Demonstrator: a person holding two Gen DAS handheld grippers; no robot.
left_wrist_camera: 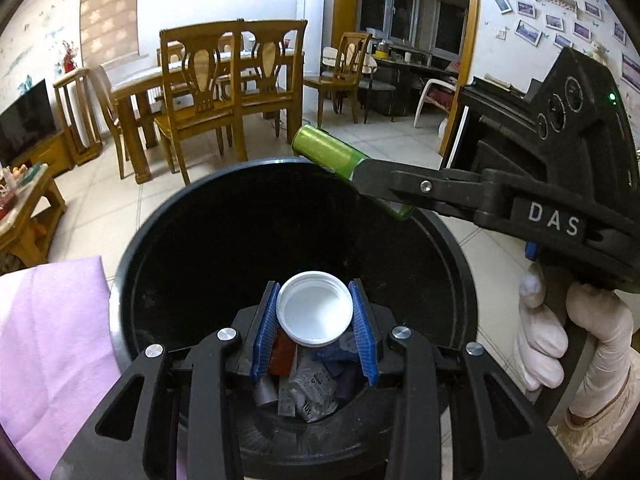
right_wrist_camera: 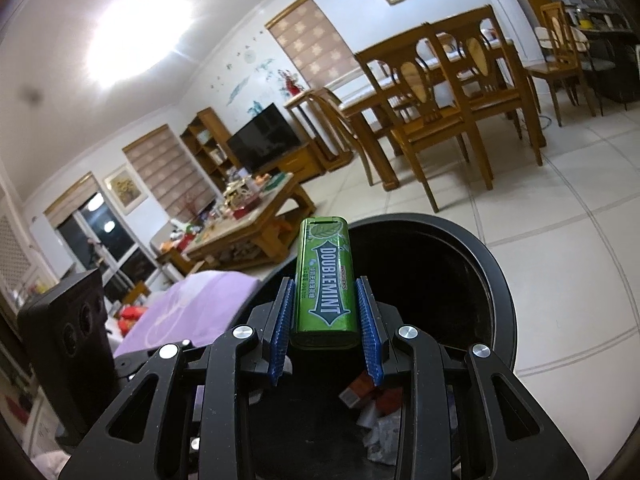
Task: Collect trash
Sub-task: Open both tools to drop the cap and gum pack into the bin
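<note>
Over the black bin [left_wrist_camera: 132,264], your left gripper [left_wrist_camera: 315,309] clamps the white lid [left_wrist_camera: 315,309] between its pads while your right gripper [right_wrist_camera: 325,306] clamps the green gum pack [right_wrist_camera: 324,280] above the rim.

Wooden dining chairs [left_wrist_camera: 208,92], television [right_wrist_camera: 264,140], cluttered coffee table [right_wrist_camera: 248,220], purple cloth [left_wrist_camera: 48,340].
</note>
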